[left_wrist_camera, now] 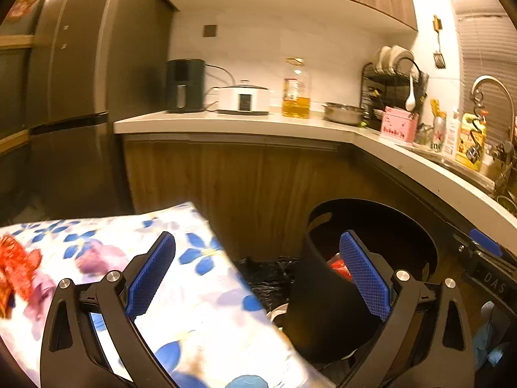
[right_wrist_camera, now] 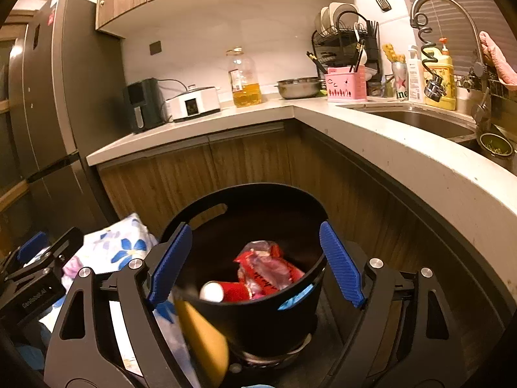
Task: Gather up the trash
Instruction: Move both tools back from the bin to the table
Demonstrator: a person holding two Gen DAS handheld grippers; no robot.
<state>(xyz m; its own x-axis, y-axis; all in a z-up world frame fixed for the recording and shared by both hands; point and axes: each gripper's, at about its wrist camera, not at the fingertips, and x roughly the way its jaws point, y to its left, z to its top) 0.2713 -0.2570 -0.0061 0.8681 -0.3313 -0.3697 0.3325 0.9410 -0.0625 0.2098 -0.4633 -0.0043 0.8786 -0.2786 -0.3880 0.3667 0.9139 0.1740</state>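
Note:
A black round bin (right_wrist_camera: 258, 317) stands on the floor by the counter cabinets. Inside it lie red wrappers (right_wrist_camera: 265, 271) and a red can with a white end (right_wrist_camera: 213, 292). My right gripper (right_wrist_camera: 255, 265) hangs open over the bin, its pads touching nothing. A blurred yellow piece (right_wrist_camera: 202, 342) is in front of the bin's near wall, below the left finger. My left gripper (left_wrist_camera: 258, 278) is open and empty, between a flower-print cloth (left_wrist_camera: 200, 304) and the bin (left_wrist_camera: 323, 307). A red crumpled wrapper (left_wrist_camera: 16, 268) lies on the cloth at the far left.
A black plastic bag (left_wrist_camera: 268, 278) lies between the cloth and the bin. The white counter (right_wrist_camera: 404, 155) curves round on the right with a sink (right_wrist_camera: 420, 119), bottles and a dish rack (right_wrist_camera: 345, 38). A dark fridge (right_wrist_camera: 48, 113) stands at the left.

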